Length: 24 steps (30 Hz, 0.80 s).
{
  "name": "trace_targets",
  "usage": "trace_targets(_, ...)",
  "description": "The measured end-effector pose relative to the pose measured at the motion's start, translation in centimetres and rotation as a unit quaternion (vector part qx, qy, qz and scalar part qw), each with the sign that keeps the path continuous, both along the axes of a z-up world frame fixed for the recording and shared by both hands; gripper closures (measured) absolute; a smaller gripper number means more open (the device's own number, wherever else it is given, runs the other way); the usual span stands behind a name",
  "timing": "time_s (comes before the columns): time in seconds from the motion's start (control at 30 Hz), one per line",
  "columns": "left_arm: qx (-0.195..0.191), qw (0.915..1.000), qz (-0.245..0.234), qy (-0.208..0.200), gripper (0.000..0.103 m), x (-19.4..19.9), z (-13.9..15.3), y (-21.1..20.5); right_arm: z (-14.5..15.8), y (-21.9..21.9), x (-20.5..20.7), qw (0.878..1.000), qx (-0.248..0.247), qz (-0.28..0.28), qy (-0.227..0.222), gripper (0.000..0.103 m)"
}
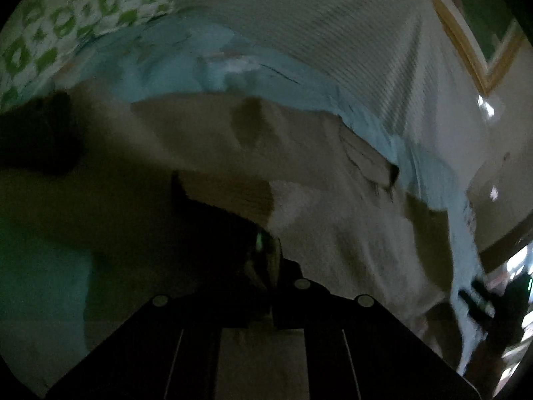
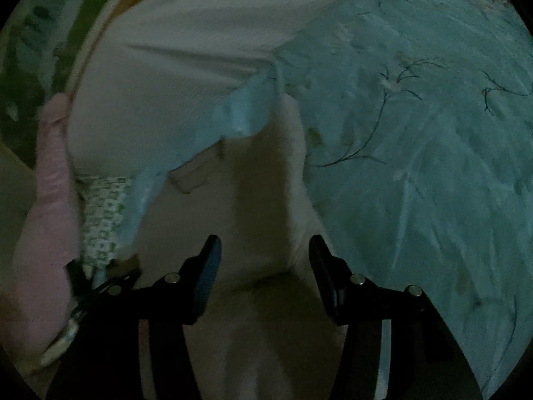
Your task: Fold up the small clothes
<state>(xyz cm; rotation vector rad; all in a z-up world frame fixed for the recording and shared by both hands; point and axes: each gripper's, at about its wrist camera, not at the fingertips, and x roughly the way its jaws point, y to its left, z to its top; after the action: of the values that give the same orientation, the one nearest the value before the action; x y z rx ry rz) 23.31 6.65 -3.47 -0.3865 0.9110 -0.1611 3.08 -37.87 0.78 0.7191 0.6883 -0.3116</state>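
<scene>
A beige garment (image 1: pixel 316 206) lies rumpled on a light blue flowered sheet (image 1: pixel 173 63). In the left wrist view my left gripper (image 1: pixel 266 256) has its fingers together low in the middle, and a fold of the beige cloth seems pinched between them; it is dark there. In the right wrist view the beige garment (image 2: pixel 263 200) runs up the middle onto the blue sheet (image 2: pixel 416 133). My right gripper (image 2: pixel 265 256) stands open over it, with the cloth lying between the blue-padded fingers (image 2: pixel 210 260) but not pressed by them.
A white ribbed blanket (image 2: pixel 173 66) lies beyond the sheet. A green-and-white patterned cloth (image 1: pixel 66 23) sits at the far left. A pink sleeve or cloth (image 2: pixel 50 206) is at the left edge. A wooden-framed edge (image 1: pixel 466 36) shows at the upper right.
</scene>
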Motion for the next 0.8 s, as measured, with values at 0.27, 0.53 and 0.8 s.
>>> trace_targets(0.27,0.02,0.9997,-0.012,0.003,0.097,-0.4,-0.2,-1.0,-2.4,-4.2,6.6,0.997,-0.01,0.003,0.078,0.045)
trace_targets(0.53,0.01,0.9992,-0.038,-0.001,0.096,0.4,0.2,-2.6,0.1,-7.2,6.8,0.992,-0.086,0.003,0.096,0.095)
trace_targets(0.8,0.006,0.9995,-0.03,0.007,0.093,-0.1,-0.8,-1.8,0.7,-7.0,4.8,0.994,-0.069,-0.005,0.085,0.098)
